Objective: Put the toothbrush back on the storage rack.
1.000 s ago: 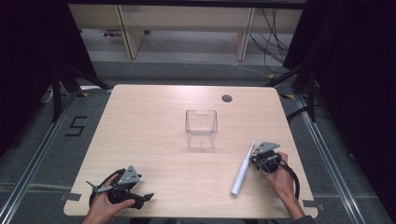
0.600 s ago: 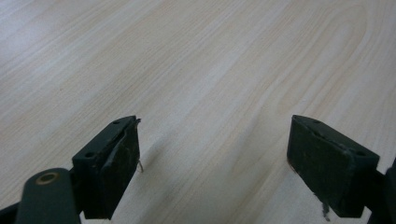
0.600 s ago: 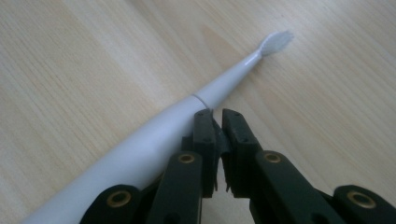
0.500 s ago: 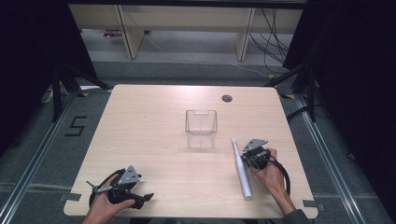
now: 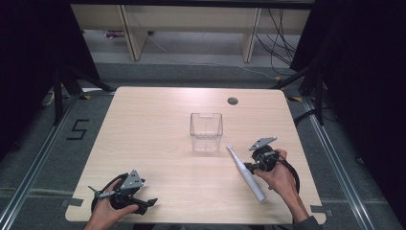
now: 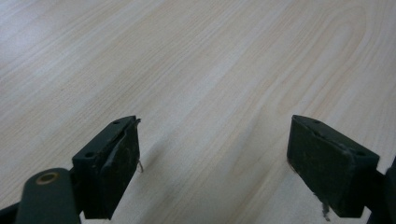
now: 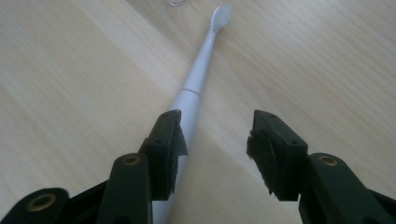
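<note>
High view: wooden counter (image 5: 158, 120), pale, with a clear plastic box (image 5: 206, 131) standing upright near the middle. White electric toothbrush (image 5: 245, 172) lying flat on the counter to the right of the box, brush head toward the box and just short of its near right corner, handle end toward the near edge. Right hand-held gripper (image 5: 251, 167) held just beside the toothbrush, at about mid-length, on its right side; jaws have just been opening, no squeeze on the toothbrush. Left hand-held gripper (image 5: 146, 204) low over the near left corner of the counter, well apart from box and toothbrush.

Left gripper view: left hand-held gripper (image 6: 212, 158) with jaws spread wide, bare wood grain between them, nothing held.

Right gripper view: right hand-held gripper (image 7: 216, 149) with jaws parted and an empty gap of counter between them. Toothbrush (image 7: 198, 74) running away from the camera, bristle head at the far end close to the foot of the box, thick handle passing under and beside the left jaw rather than between the pads. Whether that jaw touches the handle: cannot tell.
</note>
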